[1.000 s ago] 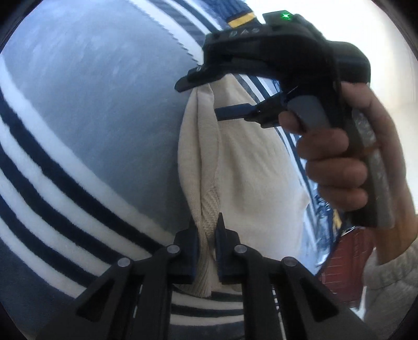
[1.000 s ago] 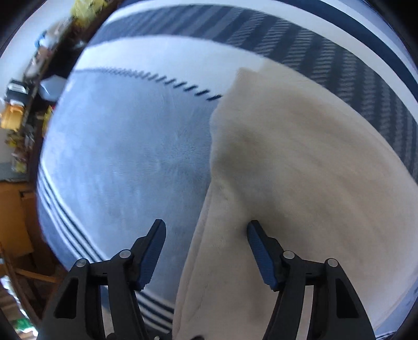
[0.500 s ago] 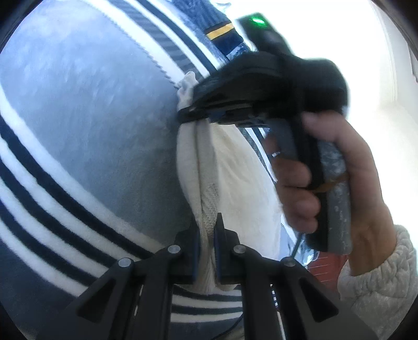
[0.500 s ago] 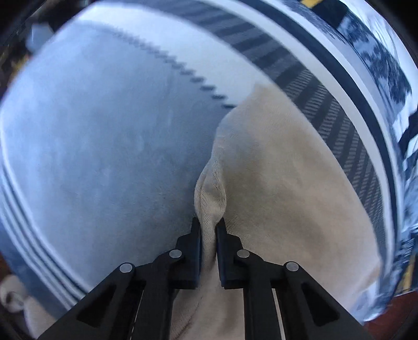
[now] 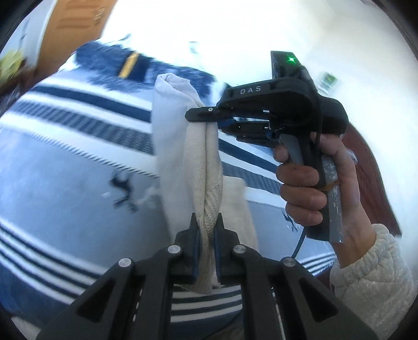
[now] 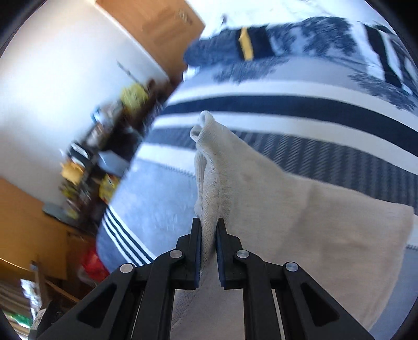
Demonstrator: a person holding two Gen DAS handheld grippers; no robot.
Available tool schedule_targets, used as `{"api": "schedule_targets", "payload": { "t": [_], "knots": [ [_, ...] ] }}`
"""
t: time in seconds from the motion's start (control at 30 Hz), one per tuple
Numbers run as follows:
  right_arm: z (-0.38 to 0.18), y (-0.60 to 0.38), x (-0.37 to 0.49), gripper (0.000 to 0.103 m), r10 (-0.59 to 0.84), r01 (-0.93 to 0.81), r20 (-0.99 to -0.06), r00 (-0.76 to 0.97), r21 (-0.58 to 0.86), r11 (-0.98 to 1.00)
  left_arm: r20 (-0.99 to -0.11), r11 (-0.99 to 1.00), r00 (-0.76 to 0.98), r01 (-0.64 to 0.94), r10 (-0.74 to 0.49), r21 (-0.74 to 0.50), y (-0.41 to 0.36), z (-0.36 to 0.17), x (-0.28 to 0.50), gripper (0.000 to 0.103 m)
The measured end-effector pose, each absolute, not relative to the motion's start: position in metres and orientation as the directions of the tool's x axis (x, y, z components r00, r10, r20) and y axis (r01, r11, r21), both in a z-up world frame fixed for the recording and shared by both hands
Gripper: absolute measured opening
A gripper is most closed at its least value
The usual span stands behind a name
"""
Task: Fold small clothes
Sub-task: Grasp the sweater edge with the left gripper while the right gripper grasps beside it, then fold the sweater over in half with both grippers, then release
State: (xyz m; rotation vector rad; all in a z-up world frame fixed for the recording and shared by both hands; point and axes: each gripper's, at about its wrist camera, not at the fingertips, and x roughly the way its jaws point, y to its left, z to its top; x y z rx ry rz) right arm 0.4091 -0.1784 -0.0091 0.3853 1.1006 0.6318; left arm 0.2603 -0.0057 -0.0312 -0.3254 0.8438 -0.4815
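A small cream knit garment (image 5: 201, 167) hangs stretched between both grippers, lifted off the blue and white striped blanket (image 5: 65, 162). My left gripper (image 5: 207, 222) is shut on its ribbed edge at the near end. In the left wrist view my right gripper (image 5: 211, 117), held by a person's hand (image 5: 305, 188), pinches the far end of the same edge. In the right wrist view my right gripper (image 6: 208, 226) is shut on a fold of the garment (image 6: 287, 209), whose body drapes off to the right above the blanket (image 6: 287, 109).
A dark blue cloth with a yellow stripe (image 6: 248, 47) lies at the blanket's far end. A shelf crowded with small items (image 6: 99, 157) and a wooden cabinet (image 6: 156, 23) stand to the left of the bed. A red-brown floor (image 5: 365, 170) shows at the right.
The right gripper closed on the garment's edge. Both grippers then rose together, lifting the garment off the blanket, and the views now take in the room beyond the bed.
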Motion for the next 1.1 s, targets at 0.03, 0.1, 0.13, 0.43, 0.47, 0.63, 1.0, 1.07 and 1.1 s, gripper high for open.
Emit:
{"api": "schedule_targets", "payload": {
  "t": [0.03,0.1,0.13,0.43,0.47,0.63,1.0,1.07,1.1],
  "knots": [
    [-0.008,-0.196,0.406,0.010,0.653,-0.266,-0.687,0.319,0.596,0.758,-0.635,0.848,0.564,0.309,-0.527,-0.430,-0.028,-0.027,0.260,0.009],
    [-0.004,-0.236,0.392,0.010,0.667,-0.237,-0.657,0.351,0.627,0.742,-0.642,0.845,0.549,0.355,-0.535,-0.400,-0.065,-0.023,0.262,0.009],
    [-0.006,-0.251,0.388,0.010,0.673,-0.227,-0.645,0.363,0.639,0.735,-0.651,0.842,0.536,0.383,-0.538,-0.380,-0.088,-0.024,0.264,0.009],
    [-0.088,-0.388,0.374,0.010,0.705,-0.068,-0.572,0.419,0.755,0.653,-0.783,0.829,0.392,0.493,-0.482,-0.264,-0.222,-0.083,0.263,0.009],
    [-0.103,-0.398,0.372,0.010,0.713,-0.045,-0.562,0.420,0.772,0.635,-0.795,0.829,0.380,0.498,-0.473,-0.255,-0.231,-0.091,0.264,0.009],
    [-0.174,-0.435,0.372,0.010,0.726,0.085,-0.553,0.408,0.815,0.573,-0.865,0.825,0.309,0.533,-0.396,-0.187,-0.271,-0.142,0.270,0.009],
    [-0.242,-0.465,0.335,0.021,0.739,0.246,-0.463,0.490,0.886,0.393,-0.898,0.845,0.265,0.503,-0.352,-0.183,-0.282,-0.171,0.263,0.010],
    [-0.233,-0.466,0.335,0.021,0.711,0.238,-0.513,0.481,0.857,0.457,-0.896,0.844,0.254,0.496,-0.364,-0.202,-0.282,-0.168,0.260,0.011],
    [-0.226,-0.467,0.333,0.021,0.699,0.226,-0.526,0.485,0.847,0.481,-0.892,0.840,0.250,0.497,-0.377,-0.216,-0.280,-0.164,0.256,0.013]
  ]
}}
